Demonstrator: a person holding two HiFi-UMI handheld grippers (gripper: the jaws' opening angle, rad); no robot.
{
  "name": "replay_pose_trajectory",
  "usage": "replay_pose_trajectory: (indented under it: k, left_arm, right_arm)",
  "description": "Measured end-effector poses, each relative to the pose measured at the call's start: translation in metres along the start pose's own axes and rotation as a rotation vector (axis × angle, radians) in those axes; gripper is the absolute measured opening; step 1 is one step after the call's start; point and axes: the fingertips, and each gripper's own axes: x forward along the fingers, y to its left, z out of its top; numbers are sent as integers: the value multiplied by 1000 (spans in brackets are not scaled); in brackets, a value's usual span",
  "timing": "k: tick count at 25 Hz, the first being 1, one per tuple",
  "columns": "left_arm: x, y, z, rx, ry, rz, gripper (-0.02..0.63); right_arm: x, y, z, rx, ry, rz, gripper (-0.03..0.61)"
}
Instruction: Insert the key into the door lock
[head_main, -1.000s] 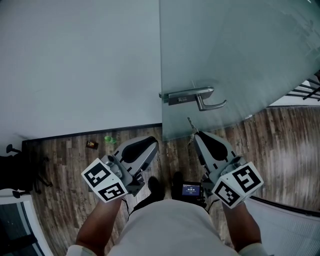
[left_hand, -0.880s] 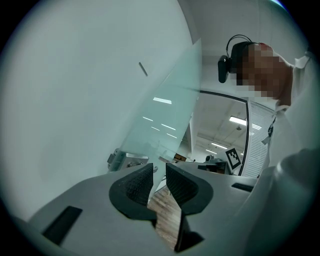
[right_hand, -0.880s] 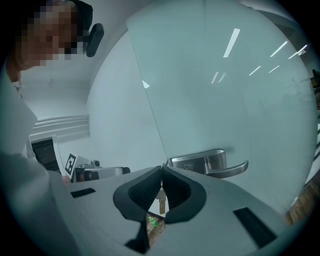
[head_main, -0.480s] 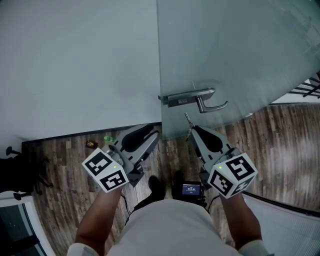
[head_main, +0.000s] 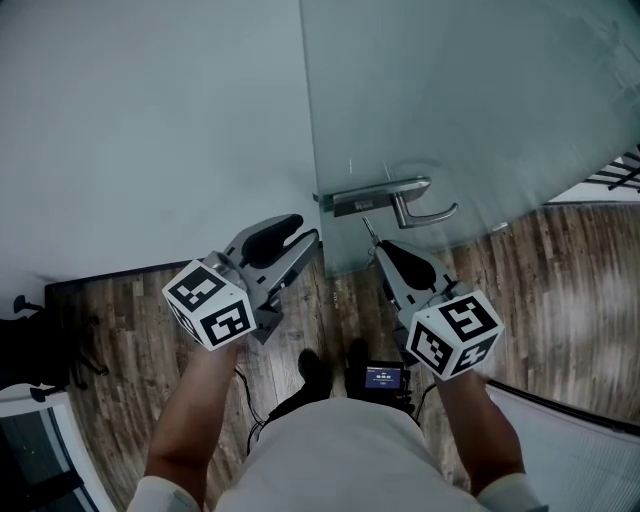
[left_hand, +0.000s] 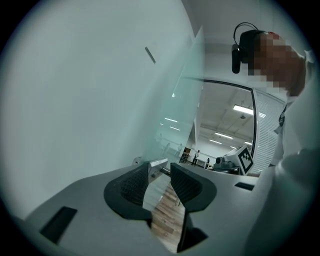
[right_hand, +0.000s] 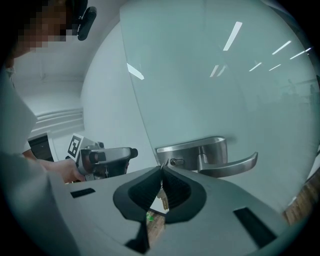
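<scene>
- The right gripper (right_hand: 162, 171) is clamped on the key (right_hand: 161, 196). The blade tip projects past the jaw tips toward the door lock (right_hand: 173, 161), near it but not yet touching.
- The left gripper (left_hand: 160, 172) has its jaws opening, with nothing between the pads. In the head view it sits beside the free edge of the glass door (head_main: 450, 100), level with the lock plate (head_main: 365, 197).
- The keyhole lies at the plate's end nearest the door edge. The lever handle (right_hand: 230, 164) stands to its other side.
- Line the blade up with the keyway before advancing. Whether the blade's roll matches the slot cannot be told from these views, so confirm it at first contact.
- Advance along the blade's own axis, slowly. Only the key's head is gripped, so a sideways load will probably pivot the key between the pads.
- Brace the door edge or plate with the left gripper. An unbraced door may swing away under insertion pressure.
- If the tip stops on the plate face, back off slightly and re-aim rather than pushing harder.
</scene>
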Motion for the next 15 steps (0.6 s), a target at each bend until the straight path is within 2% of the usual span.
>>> replay_pose_trajectory:
  k: [15]
  left_arm:
    - [37, 20, 18, 67, 12, -34, 137]
  right_arm:
    - [18, -9, -6, -6, 24, -6, 18]
